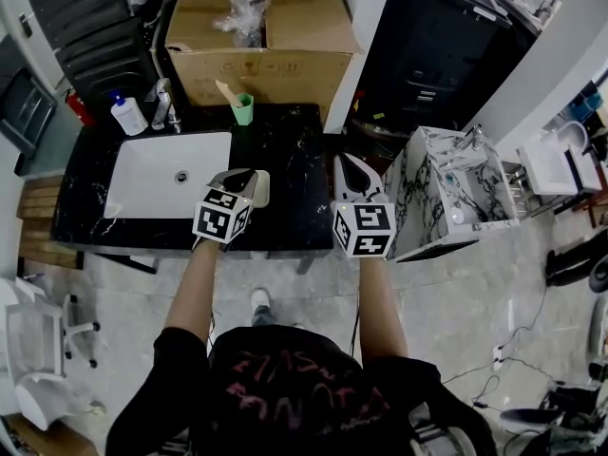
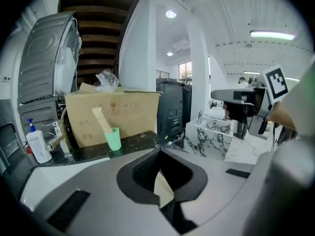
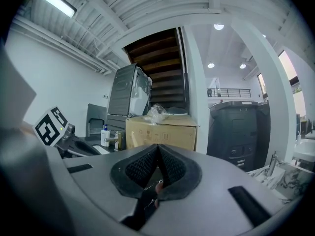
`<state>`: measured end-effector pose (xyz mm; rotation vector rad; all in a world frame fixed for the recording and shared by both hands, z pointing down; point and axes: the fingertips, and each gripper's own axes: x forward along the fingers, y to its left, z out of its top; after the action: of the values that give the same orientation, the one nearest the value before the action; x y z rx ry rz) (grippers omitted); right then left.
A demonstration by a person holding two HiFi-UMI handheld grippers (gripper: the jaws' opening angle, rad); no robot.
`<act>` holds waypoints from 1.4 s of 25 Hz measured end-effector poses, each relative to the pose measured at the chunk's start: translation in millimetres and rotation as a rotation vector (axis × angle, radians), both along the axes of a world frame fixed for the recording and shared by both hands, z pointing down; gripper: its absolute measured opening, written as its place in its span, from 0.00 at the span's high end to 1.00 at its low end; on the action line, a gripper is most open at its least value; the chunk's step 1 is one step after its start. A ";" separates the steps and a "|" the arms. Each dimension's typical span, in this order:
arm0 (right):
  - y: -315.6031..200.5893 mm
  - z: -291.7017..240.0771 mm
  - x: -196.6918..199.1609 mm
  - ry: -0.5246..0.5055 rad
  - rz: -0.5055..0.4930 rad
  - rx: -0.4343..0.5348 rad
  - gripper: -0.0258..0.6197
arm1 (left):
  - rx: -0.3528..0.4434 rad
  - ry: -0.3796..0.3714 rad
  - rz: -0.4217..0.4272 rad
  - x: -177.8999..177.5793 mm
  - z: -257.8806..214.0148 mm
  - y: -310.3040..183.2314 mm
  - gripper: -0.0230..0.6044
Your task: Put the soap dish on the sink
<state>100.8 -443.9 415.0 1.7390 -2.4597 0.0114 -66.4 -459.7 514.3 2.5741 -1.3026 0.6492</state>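
Left gripper view: left claw pinched on cream soap dish, thin edge between the pads.
Idle side: right claw closed on nothing, held alongside.
Dish location: in the air above black bench, just right of white sink; probably lined up for set-down.
Dish axis: mostly hidden, long axis unclear.
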 end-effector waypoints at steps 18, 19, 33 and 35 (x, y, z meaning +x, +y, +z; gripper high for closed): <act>30.3 -5.9 -9.9 0.008 -0.021 0.015 0.94 | 0.321 0.071 -0.062 -17.6 -123.8 43.4 0.94; 32.1 -7.4 -10.1 0.009 -0.022 0.018 0.94 | 0.328 0.075 -0.066 -17.4 -126.6 46.1 0.94; 49.8 -13.2 -6.1 0.019 -0.022 0.022 0.94 | 0.320 0.141 -0.138 -28.2 -134.1 65.3 0.94; 51.1 -12.5 -6.1 0.017 -0.025 0.022 0.94 | 0.311 0.167 -0.144 -28.7 -133.4 66.5 0.94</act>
<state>94.7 -392.9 402.4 1.7094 -2.4781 -0.0326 -95.1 -393.2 380.9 2.6621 -1.6218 0.2131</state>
